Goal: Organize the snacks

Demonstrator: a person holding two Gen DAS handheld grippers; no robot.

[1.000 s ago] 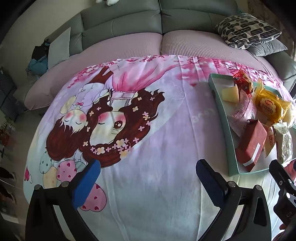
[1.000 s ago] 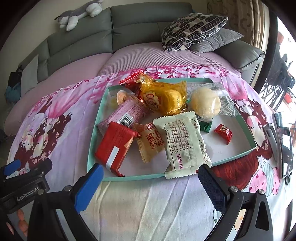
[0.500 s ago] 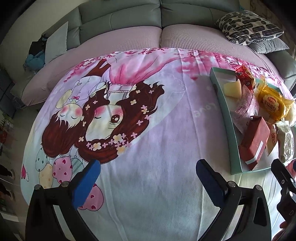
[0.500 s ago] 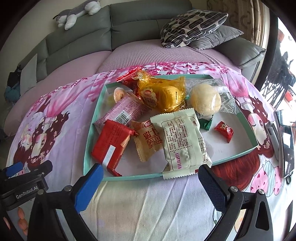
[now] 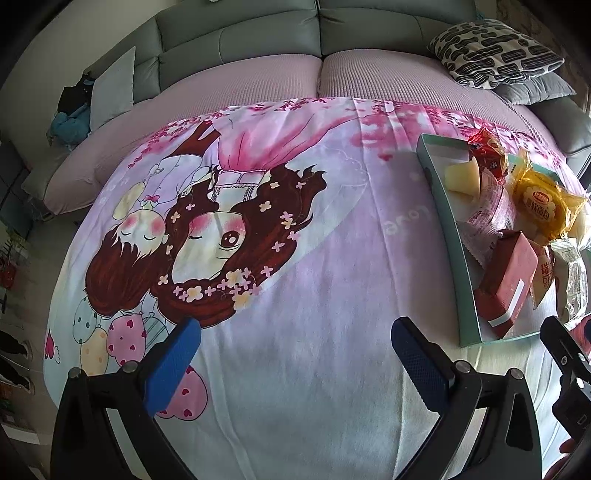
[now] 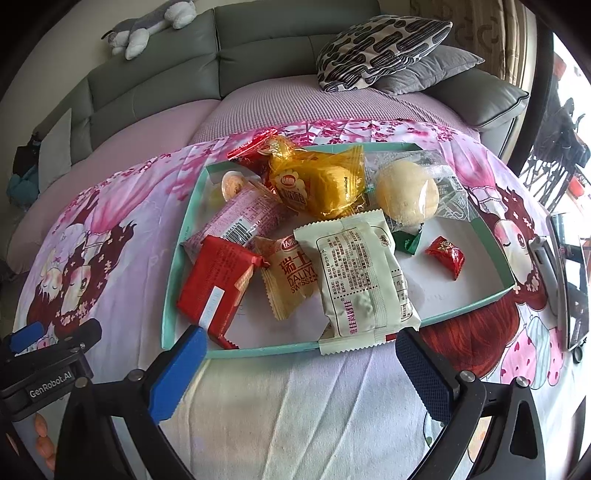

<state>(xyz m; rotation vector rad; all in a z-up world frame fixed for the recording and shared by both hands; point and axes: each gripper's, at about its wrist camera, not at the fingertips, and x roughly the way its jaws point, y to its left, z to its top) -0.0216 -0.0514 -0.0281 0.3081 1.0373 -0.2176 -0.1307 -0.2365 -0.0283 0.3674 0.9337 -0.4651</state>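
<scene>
A shallow teal tray [image 6: 173,280] lies on a pink cartoon blanket and holds several wrapped snacks: a red pack [image 6: 218,284], a pale green pack [image 6: 358,277], a beige Daliyuan pack [image 6: 291,280], a yellow bread pack [image 6: 321,181], a pink pack [image 6: 240,218], a round bun [image 6: 406,192] and a small red candy [image 6: 445,256]. My right gripper [image 6: 299,365] is open and empty just in front of the tray's near edge. My left gripper [image 5: 295,358] is open and empty over bare blanket, left of the tray [image 5: 448,236].
The blanket [image 5: 295,229] covers a mauve sofa seat. Patterned and grey cushions [image 6: 384,51] lie at the back right, a plush toy [image 6: 147,26] on the backrest. A dark device [image 6: 569,280] lies at the right edge of the blanket.
Both grippers have moved slightly forward; the tray sits a little closer in the right wrist view. Both grippers stay open and nothing was picked up.
</scene>
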